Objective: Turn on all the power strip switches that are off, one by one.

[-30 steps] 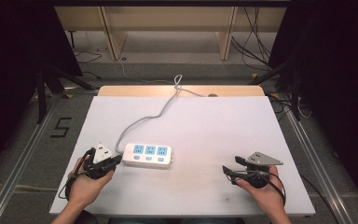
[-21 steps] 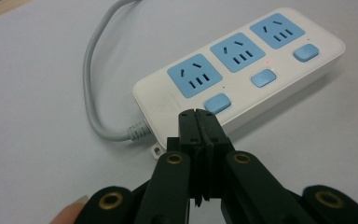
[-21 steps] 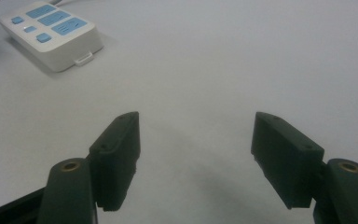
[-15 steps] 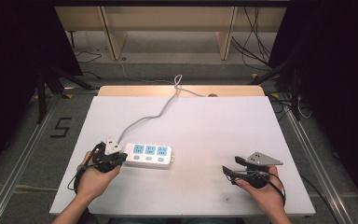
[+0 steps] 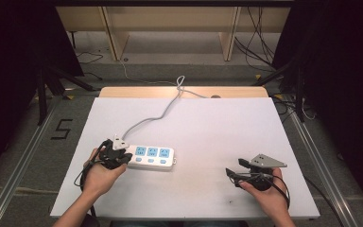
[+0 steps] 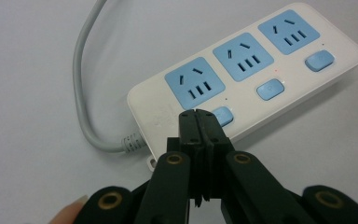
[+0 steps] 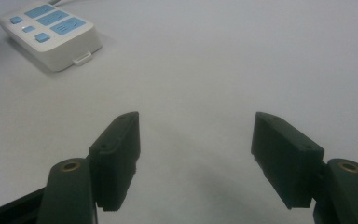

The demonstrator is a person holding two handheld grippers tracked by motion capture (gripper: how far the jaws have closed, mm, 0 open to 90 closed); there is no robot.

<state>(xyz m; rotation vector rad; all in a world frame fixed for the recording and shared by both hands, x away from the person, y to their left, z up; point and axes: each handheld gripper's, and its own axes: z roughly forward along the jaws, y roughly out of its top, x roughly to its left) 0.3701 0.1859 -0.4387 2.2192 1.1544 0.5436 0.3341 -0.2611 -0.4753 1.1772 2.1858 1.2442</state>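
- my left claw [image 6: 200, 114] has its jaws pressed together with nothing between them, and its tip sits right at the near edge of the power strip [image 6: 247, 70], on or just over the first blue switch [image 6: 223, 116]; i cannot tell whether it presses.
- in the high view my left claw [image 5: 123, 160] is against the cord end of the power strip [image 5: 151, 157], which lies flat on the white table [image 5: 208, 127], left of its middle.
- the strip's grey cord [image 5: 163, 113] runs from that end up and away, off the far edge of the table.
- the other two switches [image 6: 270, 88] lie further along the strip from my tip, untouched; no plug sits in any socket.
- my right claw [image 7: 196, 154] stands wide with nothing in it, hovering low over bare table, well right of the strip.
- my judgement: the work is at its first switch, so little is done yet; the press itself and perhaps the other switches are left.
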